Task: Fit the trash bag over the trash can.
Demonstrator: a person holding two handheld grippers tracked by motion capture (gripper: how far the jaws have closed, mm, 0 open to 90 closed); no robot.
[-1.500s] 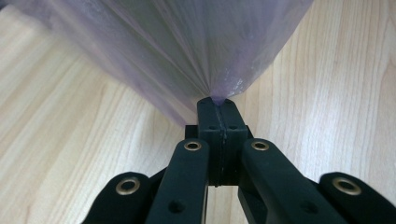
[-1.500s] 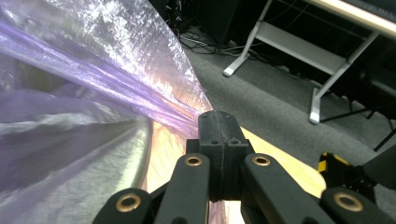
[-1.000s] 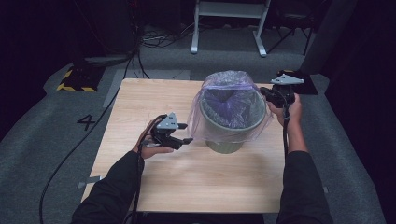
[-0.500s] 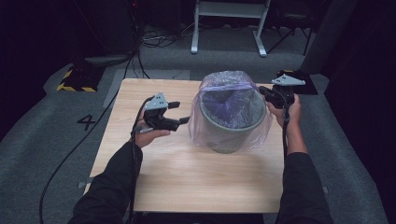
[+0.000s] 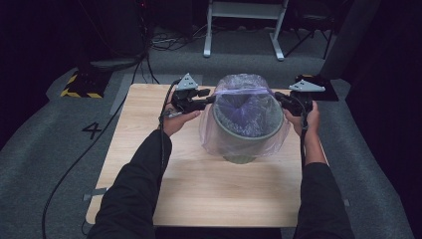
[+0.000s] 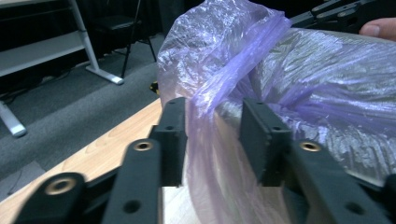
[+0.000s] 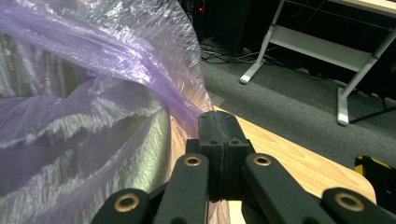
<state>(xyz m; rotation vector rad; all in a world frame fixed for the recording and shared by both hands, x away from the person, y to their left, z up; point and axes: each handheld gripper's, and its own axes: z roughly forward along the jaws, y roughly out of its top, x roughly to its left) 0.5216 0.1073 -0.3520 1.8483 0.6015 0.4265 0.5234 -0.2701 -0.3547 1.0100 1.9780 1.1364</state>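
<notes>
1. Bag first: a clear purple-tinted plastic bag lines a grey-green bin and drapes over its rim and down its outside, with the mouth raised above the rim at the far side.
2. Bin and bag stand on the far half of the wooden desk, a little right of its middle.
3. The right hand-held gripper sits at the bag's right edge; in the right gripper view its pads are pressed fully together with a fold of the film pinched between them.
4. The left hand-held gripper is at the bag's left edge. Its jaws have just been closing, and in the left gripper view the bag's edge hangs between them, lying against the left pad; a gap shows at the other pad, so the grip is not yet made.
5. Both sleeves are dark, coming in from the near edge.
6. Beyond the desk lie grey carpet, black cables and a white frame.
</notes>
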